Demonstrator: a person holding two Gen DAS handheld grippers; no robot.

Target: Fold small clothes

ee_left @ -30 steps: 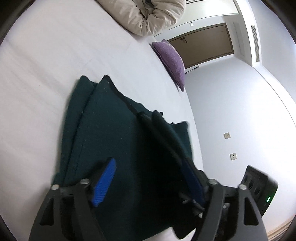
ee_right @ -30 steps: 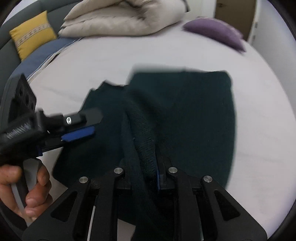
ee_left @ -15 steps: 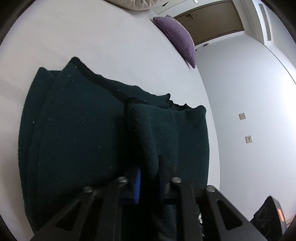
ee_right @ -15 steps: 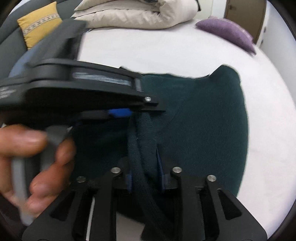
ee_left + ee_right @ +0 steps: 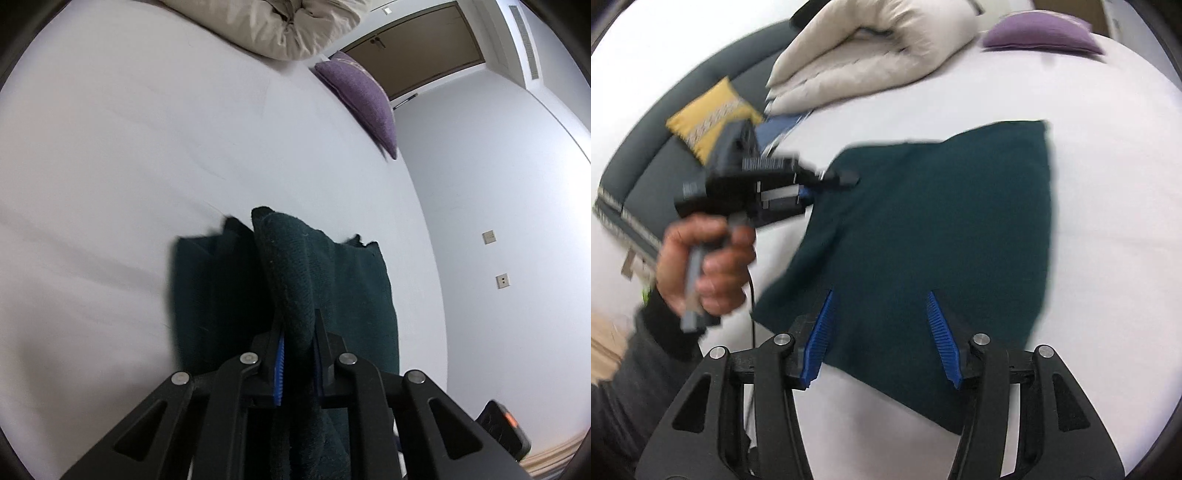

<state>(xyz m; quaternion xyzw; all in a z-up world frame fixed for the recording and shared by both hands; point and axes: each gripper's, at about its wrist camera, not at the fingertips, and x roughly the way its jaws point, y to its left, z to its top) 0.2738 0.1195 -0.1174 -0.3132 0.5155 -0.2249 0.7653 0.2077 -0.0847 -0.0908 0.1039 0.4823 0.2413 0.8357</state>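
White bedding carries the dark green garment (image 5: 934,236), its edge pinched in the closed left hand-held gripper (image 5: 297,363); the right hand-held gripper (image 5: 882,339), just opening and empty, should retreat while the fold is carried over squarely.

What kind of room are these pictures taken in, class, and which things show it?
Most likely a bedroom, perhaps in a hotel: a bed with a white sheet, a rolled beige duvet, a purple cushion, and a wooden door.
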